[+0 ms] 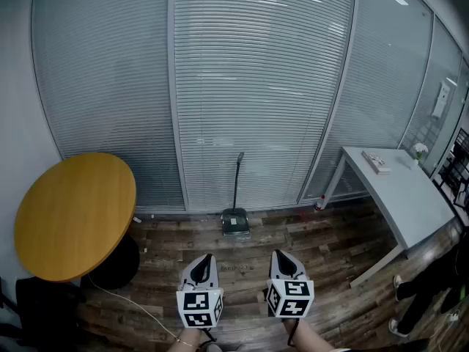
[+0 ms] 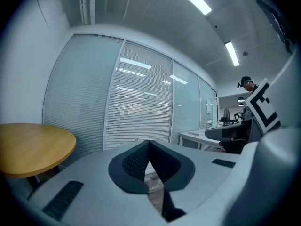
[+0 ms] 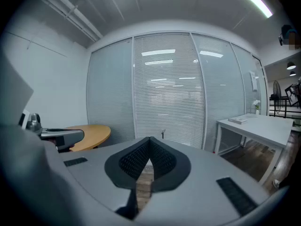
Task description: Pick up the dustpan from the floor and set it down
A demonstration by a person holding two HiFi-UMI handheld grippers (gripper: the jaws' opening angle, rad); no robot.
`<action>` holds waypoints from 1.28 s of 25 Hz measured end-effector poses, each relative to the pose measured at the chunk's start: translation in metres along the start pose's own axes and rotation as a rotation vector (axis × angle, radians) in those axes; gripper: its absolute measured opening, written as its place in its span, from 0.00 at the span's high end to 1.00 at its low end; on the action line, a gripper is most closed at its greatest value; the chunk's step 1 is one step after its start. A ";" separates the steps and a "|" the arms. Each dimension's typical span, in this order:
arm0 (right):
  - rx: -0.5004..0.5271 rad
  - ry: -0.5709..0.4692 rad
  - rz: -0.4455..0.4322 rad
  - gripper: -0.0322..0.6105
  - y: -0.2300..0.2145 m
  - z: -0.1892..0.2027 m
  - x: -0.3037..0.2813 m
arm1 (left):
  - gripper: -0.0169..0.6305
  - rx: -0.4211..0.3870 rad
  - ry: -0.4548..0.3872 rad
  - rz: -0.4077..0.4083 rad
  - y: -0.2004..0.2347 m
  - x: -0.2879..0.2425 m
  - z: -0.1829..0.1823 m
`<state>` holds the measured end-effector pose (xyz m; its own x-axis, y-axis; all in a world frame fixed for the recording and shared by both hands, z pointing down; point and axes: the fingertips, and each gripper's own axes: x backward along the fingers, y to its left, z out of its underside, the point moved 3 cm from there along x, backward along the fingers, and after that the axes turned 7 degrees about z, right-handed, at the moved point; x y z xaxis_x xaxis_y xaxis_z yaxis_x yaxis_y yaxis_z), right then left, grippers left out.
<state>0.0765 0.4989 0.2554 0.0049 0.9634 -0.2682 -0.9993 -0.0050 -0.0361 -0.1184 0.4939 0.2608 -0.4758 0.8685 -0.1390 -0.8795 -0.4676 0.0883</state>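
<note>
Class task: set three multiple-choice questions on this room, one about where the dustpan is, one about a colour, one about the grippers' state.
1. Where is the dustpan? A on a shelf; B on the floor by the blinds; C on a desk.
2. The round table top is: A yellow-orange; B black; C green.
3. The left gripper and right gripper are: A both shut, empty; B both open; C gripping the dustpan.
Answers: 1 B, it sits on the planks, handle upright. 2 A, per the head view. 3 A, jaw tips meet, nothing between.
</note>
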 end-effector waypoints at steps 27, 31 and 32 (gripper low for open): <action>-0.051 0.041 0.049 0.90 0.036 0.011 -0.048 | 0.95 -0.005 0.034 0.004 0.066 -0.025 0.008; -0.031 0.039 0.061 0.90 0.034 0.010 -0.063 | 0.95 0.001 0.050 0.008 0.073 -0.044 0.014; -0.030 0.039 0.062 0.90 0.032 0.009 -0.070 | 0.95 0.003 0.052 0.008 0.075 -0.052 0.015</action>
<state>0.0436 0.4340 0.2820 -0.0550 0.9497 -0.3082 -0.9962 -0.0730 -0.0473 -0.1591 0.4164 0.2898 -0.4829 0.8549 -0.1895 -0.8756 -0.4742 0.0922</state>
